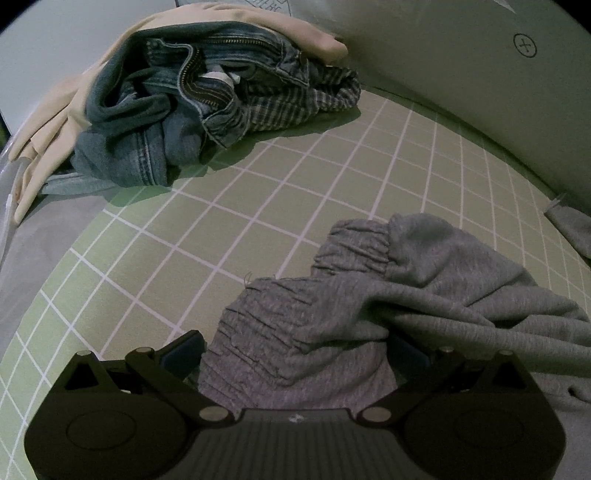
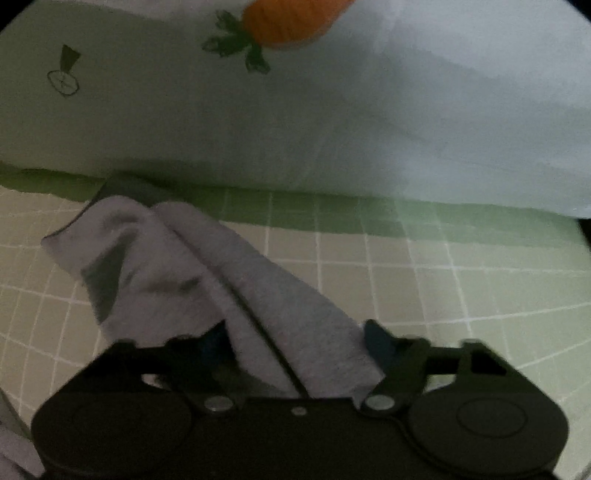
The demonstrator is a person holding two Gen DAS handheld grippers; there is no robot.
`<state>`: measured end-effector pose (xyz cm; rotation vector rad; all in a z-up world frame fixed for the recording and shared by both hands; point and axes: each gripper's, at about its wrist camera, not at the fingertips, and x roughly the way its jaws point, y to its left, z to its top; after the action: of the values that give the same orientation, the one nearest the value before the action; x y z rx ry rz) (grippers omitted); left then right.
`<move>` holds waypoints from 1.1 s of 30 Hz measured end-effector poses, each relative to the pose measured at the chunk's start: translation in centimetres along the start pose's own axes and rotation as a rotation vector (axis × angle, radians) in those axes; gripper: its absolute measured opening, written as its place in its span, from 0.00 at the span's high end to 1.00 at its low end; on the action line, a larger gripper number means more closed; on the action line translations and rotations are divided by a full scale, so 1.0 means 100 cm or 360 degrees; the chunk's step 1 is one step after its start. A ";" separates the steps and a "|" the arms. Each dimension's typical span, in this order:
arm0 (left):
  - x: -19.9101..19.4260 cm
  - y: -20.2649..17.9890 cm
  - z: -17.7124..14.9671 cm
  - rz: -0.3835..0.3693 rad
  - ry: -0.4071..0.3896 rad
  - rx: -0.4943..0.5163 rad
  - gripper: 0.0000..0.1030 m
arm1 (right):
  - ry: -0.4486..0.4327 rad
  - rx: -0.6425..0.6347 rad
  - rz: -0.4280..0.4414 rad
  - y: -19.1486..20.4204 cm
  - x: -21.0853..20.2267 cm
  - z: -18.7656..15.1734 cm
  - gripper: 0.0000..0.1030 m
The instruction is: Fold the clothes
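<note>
Up close in the left wrist view: left gripper (image 1: 295, 350) with jaws wide apart, one on each side of the grey cloth (image 1: 332, 332). Stretchy, wrinkly band of that cloth right between the jaws, a fold draped over the right-side one, the other pad (image 1: 184, 350) just beside the cloth's edge with no clear squeeze. Rest of the grey cloth spread away to the right, flat on the green surface (image 1: 258, 206) with its white squares. Up close in the right wrist view, all a bit blurry: right gripper (image 2: 295, 339) with jaws partly closed and holding the grey cloth (image 2: 258, 288), which fills the whole gap and touches both pads. From there a long strip of it running up and to the left across the green surface (image 2: 443, 288). Farther off in the left wrist view, well apart from the grey cloth: a messy pile, with blue jeans (image 1: 166, 122) on top, zip open, a checked cloth (image 1: 295, 99) just beside them on the right, and a cream cloth (image 1: 48, 122) wrapped behind and to the left. Farthest back: white fabric (image 2: 369, 129) along the green surface's edge, with an orange carrot picture (image 2: 288, 22) on it.
</note>
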<state>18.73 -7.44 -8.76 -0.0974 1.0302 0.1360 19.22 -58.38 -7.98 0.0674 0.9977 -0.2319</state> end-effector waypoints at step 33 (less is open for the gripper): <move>-0.017 0.004 0.028 -0.0100 0.0053 -0.0047 0.00 | -0.0015 0.0687 -0.0438 -0.148 -0.080 -0.093 0.41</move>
<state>20.20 -6.79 -5.85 -0.1591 1.0576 0.0923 4.02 -70.01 -5.58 0.3227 0.9326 -0.6973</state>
